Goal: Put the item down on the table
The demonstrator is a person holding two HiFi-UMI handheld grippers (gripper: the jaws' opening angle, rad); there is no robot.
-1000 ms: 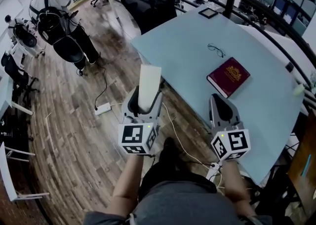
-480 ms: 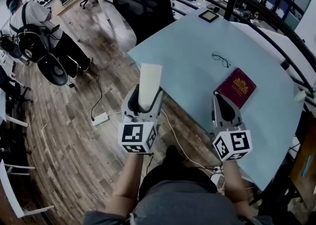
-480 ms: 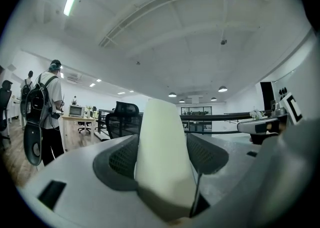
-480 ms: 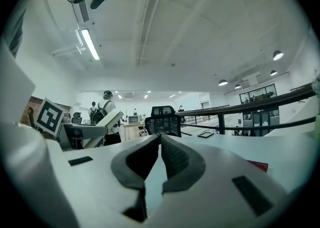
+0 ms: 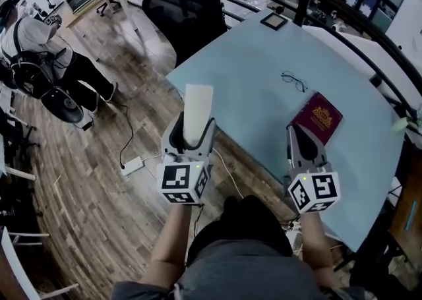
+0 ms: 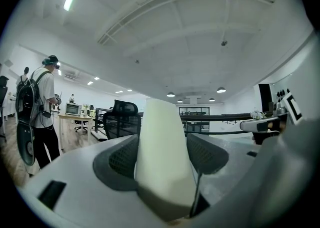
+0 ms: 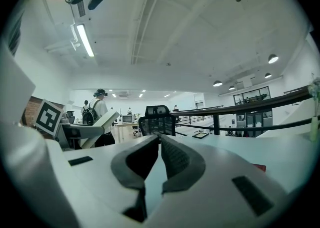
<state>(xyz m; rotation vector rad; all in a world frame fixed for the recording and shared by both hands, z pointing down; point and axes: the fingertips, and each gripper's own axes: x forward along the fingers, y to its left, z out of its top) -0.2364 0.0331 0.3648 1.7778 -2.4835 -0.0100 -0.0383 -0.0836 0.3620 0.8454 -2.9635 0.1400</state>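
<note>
Head view: the left gripper (image 5: 190,132) holds the white block (image 5: 198,109) upright, just off the counter's (image 5: 250,74) near edge. Advised: carry it over the counter, lower until seated, then release.

Left gripper view: jaws clamped on the block's sides. Only the head view shows its position against the counter.

Right gripper view: the right gripper (image 7: 159,142) has its jaws pressed together, empty.

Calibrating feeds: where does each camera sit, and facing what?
Head view: on the person's head, facing down at the table; forearms, left hand-held gripper, right hand-held gripper show.
Left gripper view: on the left one, along jaws clamping the white item.
Right gripper view: on the right one, along shut jaws.
Both face the black chair.
</note>
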